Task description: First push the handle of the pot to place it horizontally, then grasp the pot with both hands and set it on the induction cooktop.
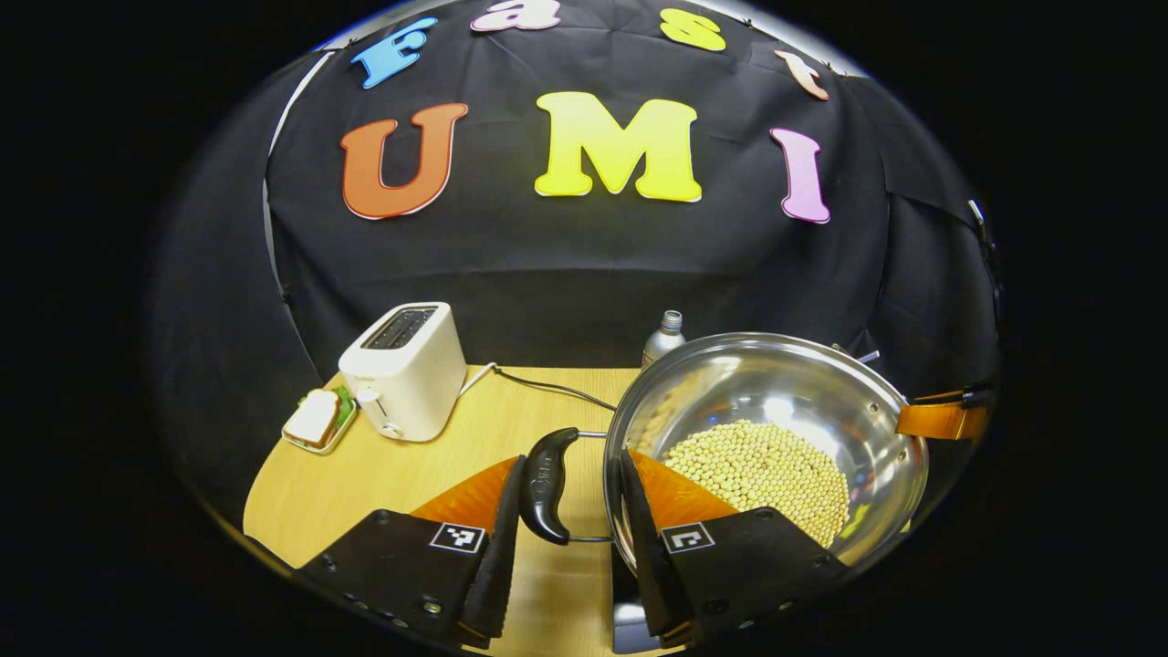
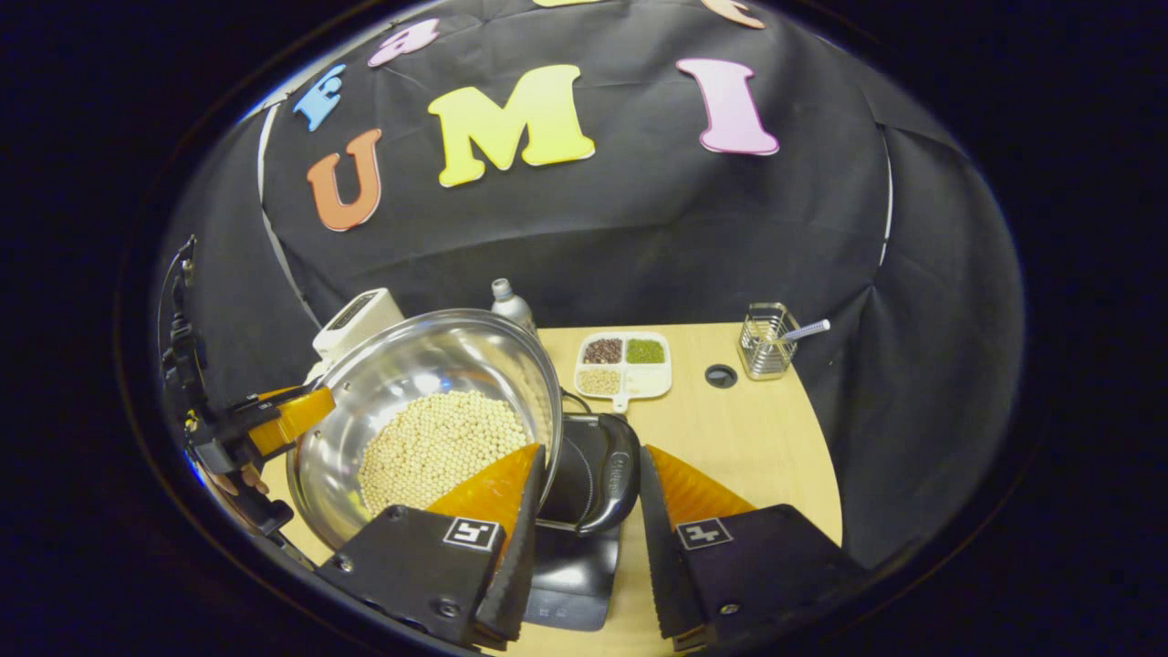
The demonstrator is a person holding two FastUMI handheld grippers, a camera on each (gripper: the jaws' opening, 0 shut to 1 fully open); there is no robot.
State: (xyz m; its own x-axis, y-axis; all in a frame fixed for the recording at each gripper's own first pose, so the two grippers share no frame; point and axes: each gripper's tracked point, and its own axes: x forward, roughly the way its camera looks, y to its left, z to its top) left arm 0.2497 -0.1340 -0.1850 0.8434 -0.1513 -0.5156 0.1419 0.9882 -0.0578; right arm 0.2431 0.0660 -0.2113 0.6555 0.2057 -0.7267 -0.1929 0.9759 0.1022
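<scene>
The steel pot (image 1: 821, 383) holds soybeans (image 1: 762, 470) and stands over the black induction cooktop (image 2: 570, 575). Its left black handle (image 1: 546, 488) lies level between the spread fingers of my left gripper (image 1: 573, 458), resting against the left finger, with table showing on its other side. In the right gripper view the pot (image 2: 429, 365) is at the left and its other black handle (image 2: 613, 484) sits between the fingers of my right gripper (image 2: 592, 449), close to the right finger. Both grippers are open. Each one's orange finger also shows at the pot's far rim in the other gripper's view.
On the wooden table (image 1: 411, 474) stand a white toaster (image 1: 401, 370) with its cable (image 1: 547, 388), a small dish with bread (image 1: 315, 420) and a bottle (image 1: 664, 338). A divided tray of grains (image 2: 625, 365) and a wire holder (image 2: 765, 342) stand beyond the pot.
</scene>
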